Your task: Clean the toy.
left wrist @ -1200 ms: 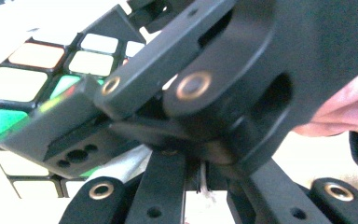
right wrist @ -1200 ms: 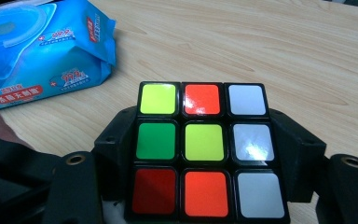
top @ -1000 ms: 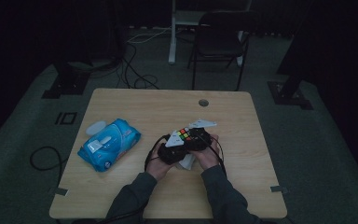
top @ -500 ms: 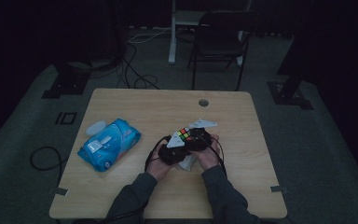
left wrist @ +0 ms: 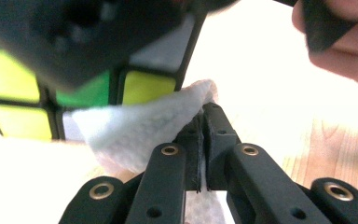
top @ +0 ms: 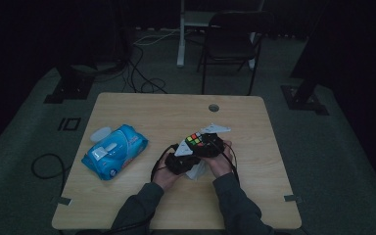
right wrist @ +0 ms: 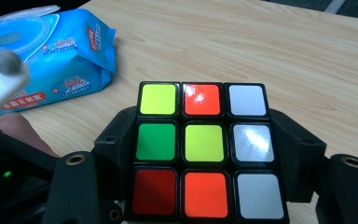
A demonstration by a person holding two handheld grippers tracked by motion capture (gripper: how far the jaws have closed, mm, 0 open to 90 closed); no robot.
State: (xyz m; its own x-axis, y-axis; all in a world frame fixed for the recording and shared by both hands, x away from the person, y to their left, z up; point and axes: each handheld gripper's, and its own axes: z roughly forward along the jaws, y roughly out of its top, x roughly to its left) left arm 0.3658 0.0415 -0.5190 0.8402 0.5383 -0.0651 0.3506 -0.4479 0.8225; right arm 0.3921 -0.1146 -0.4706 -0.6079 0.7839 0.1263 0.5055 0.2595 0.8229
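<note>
Wiping of a colour-tiled puzzle cube, held near table centre.

The right gripper (right wrist: 205, 154) is clamped on the black-framed, colour-tiled puzzle cube (right wrist: 204, 149), steadying it; the left gripper (left wrist: 204, 140), jaws together on a white wet wipe (left wrist: 135, 130), presses it against a cube face. The blue wet-wipe pack (top: 115, 151) lies well apart at 9 o'clock. The pale wooden table (top: 254, 122) offers open room toward 12 and 3 o'clock.

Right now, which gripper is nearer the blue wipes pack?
Left. The left gripper, shut on a white wipe, sits on the side toward the wipes pack. The right gripper, clamping the cube, is beyond it, farther from the pack.
</note>
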